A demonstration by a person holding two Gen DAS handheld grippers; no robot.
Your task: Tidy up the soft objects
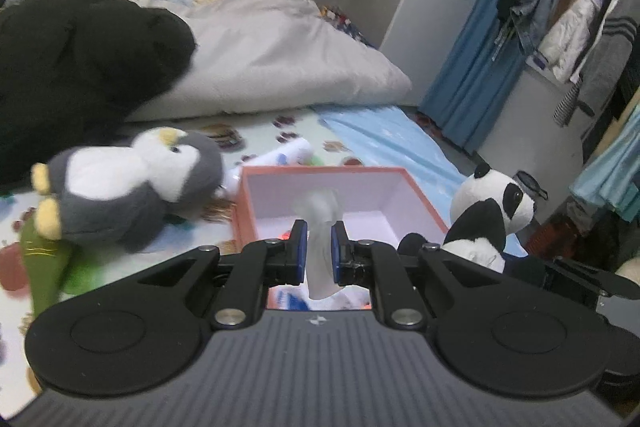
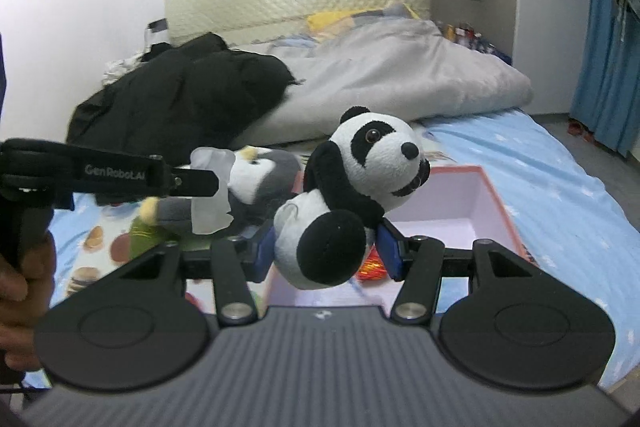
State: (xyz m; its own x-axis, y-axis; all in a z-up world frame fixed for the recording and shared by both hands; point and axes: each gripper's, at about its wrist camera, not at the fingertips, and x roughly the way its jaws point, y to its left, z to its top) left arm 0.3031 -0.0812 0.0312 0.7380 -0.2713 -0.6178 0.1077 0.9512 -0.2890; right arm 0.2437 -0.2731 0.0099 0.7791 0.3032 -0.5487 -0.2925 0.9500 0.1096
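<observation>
right wrist: jaws clamp panda (image 2: 344, 211) over box (image 2: 496, 195).

Black-and-white panda (image 2: 360, 179), grey-white penguin (image 1: 132, 183), orange-rimmed box (image 1: 424, 199).

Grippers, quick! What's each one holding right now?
Left gripper: shut on a translucent white soft piece, above the pink box.
Right gripper: shut on the panda plush.
</observation>
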